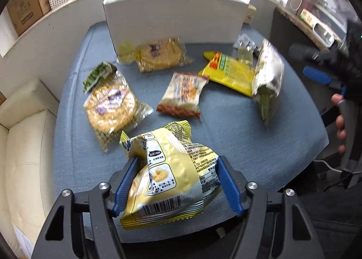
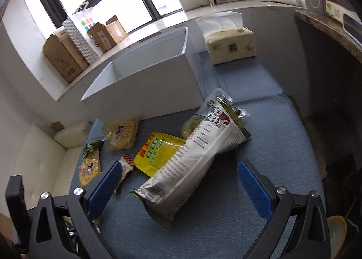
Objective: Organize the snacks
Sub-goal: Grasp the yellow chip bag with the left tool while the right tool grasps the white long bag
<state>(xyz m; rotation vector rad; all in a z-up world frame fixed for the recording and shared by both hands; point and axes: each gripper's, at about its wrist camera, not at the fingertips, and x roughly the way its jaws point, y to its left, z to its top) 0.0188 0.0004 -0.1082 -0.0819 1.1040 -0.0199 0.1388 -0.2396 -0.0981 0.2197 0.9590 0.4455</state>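
Yellow puff bag (image 1: 167,177) at the near table (image 1: 248,127) edge, pinched between the left tongs (image 1: 178,182): pickup step. Right tongs (image 2: 181,182) gape wide around the white bag (image 2: 192,161), not gripping. Next move: lift into the white box (image 1: 176,21) beyond.

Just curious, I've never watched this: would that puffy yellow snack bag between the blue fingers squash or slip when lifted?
The yellow snack bag looks air-puffed and crinkled, so probably light and squashy. Its glossy film may slip. The left gripper pads already dent its sides.
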